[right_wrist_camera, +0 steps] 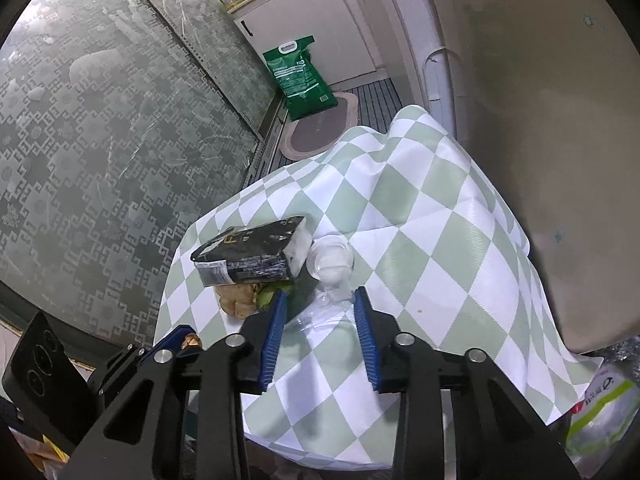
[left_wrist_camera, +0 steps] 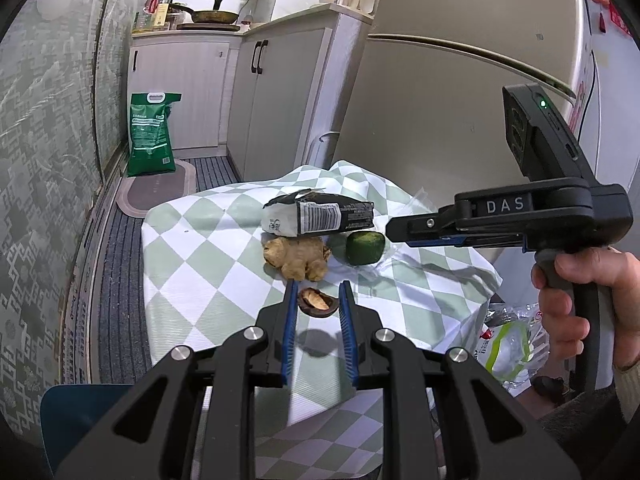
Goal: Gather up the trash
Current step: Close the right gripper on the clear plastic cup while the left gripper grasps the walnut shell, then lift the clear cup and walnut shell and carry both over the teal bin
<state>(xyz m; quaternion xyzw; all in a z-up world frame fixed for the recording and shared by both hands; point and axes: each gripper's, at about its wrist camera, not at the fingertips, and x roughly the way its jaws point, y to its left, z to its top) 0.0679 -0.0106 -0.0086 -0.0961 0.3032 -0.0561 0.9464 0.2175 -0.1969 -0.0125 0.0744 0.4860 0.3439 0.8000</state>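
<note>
The left tongs (left_wrist_camera: 318, 290) hang released just above the checked cloth of the surface (left_wrist_camera: 192, 256), their blue pads standing either side of a walnut shell half (left_wrist_camera: 317, 301) that lies open side up with a pale scrap of kernel inside; whether the pads touch it cannot be told. Just beyond the shell sits a knob of ginger (left_wrist_camera: 297, 258), and beside that a green fruit (left_wrist_camera: 365, 247). Behind both lies a black and white packet (left_wrist_camera: 318, 218) on its side with its torn top gaping; what it holds is hidden. In the right wrist view the right tongs (right_wrist_camera: 320, 300) are also spread apart and grip nothing, poised over crumpled clear plastic (right_wrist_camera: 316, 312) and a clear plastic cup (right_wrist_camera: 330, 262) tipped on its side next to the packet (right_wrist_camera: 250, 252). The ginger (right_wrist_camera: 236, 300) peeks out under the packet's near edge. A plastic bag (left_wrist_camera: 508, 344) holding white and green wrappers hangs off the surface's right side. A green sack (left_wrist_camera: 151, 134) stands on the floor by the cupboards.
</note>
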